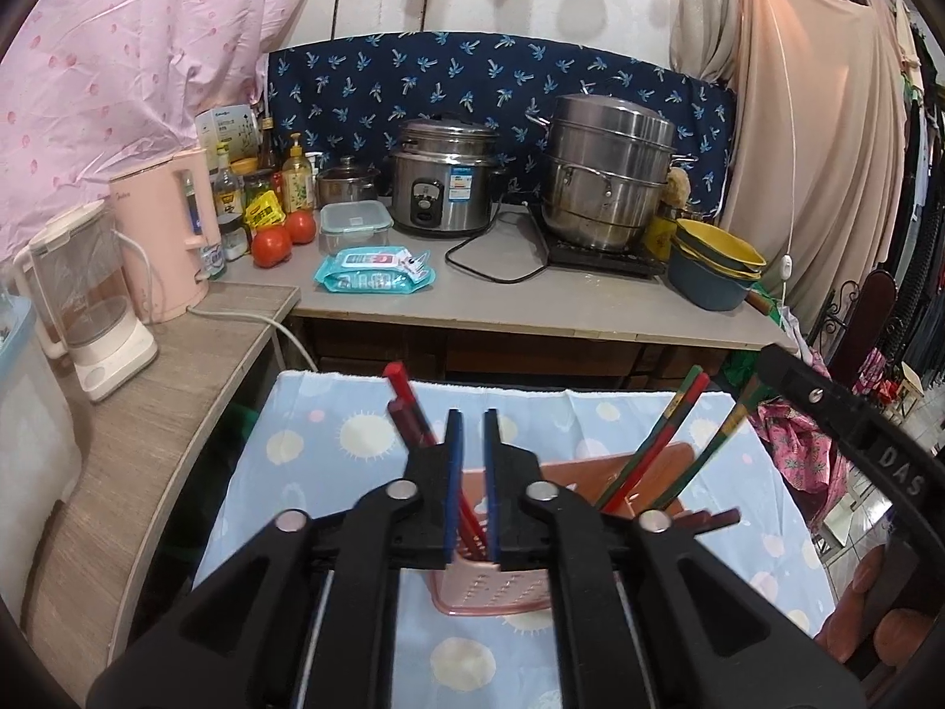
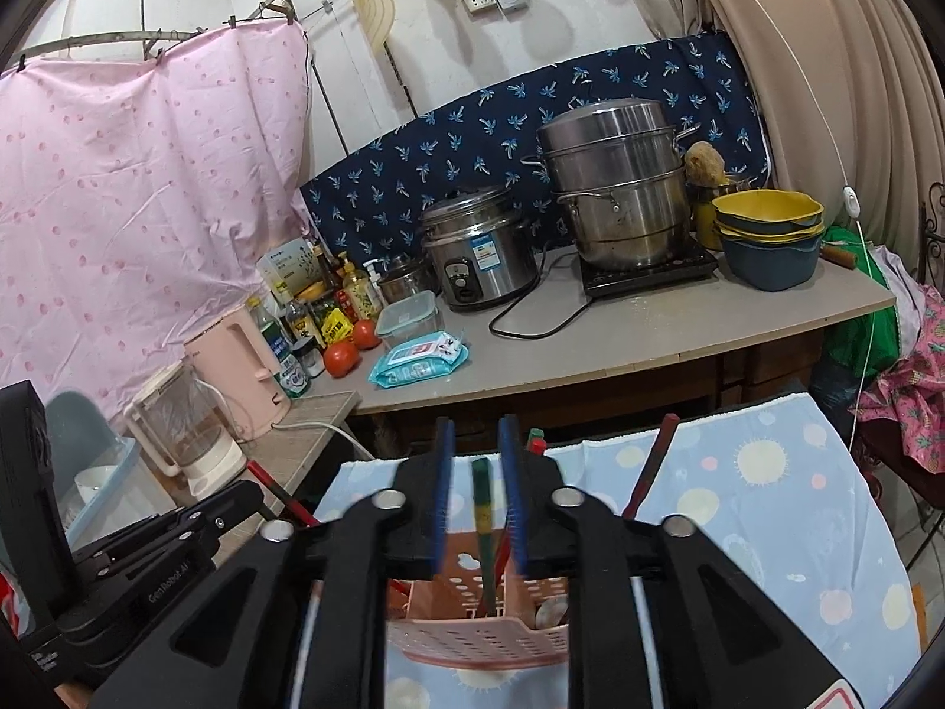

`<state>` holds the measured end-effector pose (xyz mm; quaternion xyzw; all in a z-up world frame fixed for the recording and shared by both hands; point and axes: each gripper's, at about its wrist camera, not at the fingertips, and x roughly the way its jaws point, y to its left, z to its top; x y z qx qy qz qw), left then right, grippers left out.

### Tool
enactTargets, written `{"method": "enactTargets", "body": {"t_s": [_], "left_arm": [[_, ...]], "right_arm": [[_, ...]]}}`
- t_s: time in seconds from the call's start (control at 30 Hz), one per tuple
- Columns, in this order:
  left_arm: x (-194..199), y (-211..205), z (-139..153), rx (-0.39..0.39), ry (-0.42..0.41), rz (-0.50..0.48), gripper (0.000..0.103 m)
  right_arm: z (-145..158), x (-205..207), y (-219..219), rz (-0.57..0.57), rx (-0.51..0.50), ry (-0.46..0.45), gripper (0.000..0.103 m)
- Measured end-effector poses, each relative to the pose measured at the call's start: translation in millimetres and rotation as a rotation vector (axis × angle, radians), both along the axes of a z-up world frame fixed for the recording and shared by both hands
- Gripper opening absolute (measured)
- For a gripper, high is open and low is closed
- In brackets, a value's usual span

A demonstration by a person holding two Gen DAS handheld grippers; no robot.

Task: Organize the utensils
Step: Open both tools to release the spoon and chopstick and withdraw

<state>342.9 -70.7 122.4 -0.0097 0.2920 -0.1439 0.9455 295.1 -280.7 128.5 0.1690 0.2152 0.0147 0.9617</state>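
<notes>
Left claw (image 1: 472,461) agape — above holder (image 1: 490,597)

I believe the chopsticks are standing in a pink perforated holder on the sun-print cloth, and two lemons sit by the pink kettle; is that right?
Not quite: those are two red tomatoes, not lemons, as the left wrist view shows. The rest holds: the chopsticks stand in the pink perforated holder on the sun-print cloth, near the pink kettle.

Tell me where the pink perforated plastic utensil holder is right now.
In both wrist views the pink perforated plastic utensil holder stands low centre on the light-blue sun-print cloth, directly below both grippers, with chopsticks leaning in it.
</notes>
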Motion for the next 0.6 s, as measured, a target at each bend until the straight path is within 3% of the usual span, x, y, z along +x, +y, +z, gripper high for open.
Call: {"method": "enactTargets", "body": {"t_s": [0.3, 0.47, 0.6], "left_arm": [[-17, 5, -5, 0.015, -0.005, 0.027, 0.034], [-31, 5, -9, 0.025, 0.002, 0.030, 0.035], [-45, 7, -15, 0.035, 0.013, 0.034, 0.046]], "right_arm": [[-4, -18, -5, -0.020, 0.006, 0.003, 0.034], [-13, -35, -5, -0.018, 0.007, 0.030, 0.037], [-24, -52, -1, -0.009, -0.004, 0.065, 0.039]]}}
